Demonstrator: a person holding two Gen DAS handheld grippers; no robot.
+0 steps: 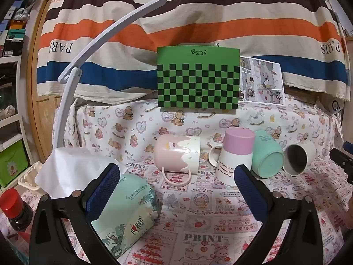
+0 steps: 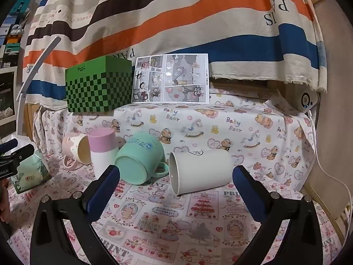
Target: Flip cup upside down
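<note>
Approaching is the step in hand: neither gripper has made contact with any cup. The right gripper [image 2: 176, 177] has its jaws spread wide and holds nothing; the white cup [image 2: 199, 171] lies on its side directly ahead, framed between the two blue pads, its mouth turned toward the left and its base toward the right edge of the desk [image 2: 167, 227]. The left gripper [image 1: 176, 177] likewise stands wide apart and empty, hovering above the tissue pack [image 1: 130, 209] at the left front of the desk.

Toward the middle of the desk, the teal mug [image 2: 141, 161] lies tilted with its base toward the camera, just beside the white cup. The pink-and-white cup [image 2: 102, 150] already stands inverted next to it. The pink drip-glaze mug [image 1: 177, 156] lies on its side, handle toward the front edge.

Judged from alignment, the white cup is the likely target. The next move calls for:
1. Advancing the right gripper until the pads straddle the cup wall near mid-length
2. Closing firmly; glazed ceramic is likely to slip and roll
3. Lifting, rotating mouth-down, and setting it on clear cloth, away from the teal mug
</note>
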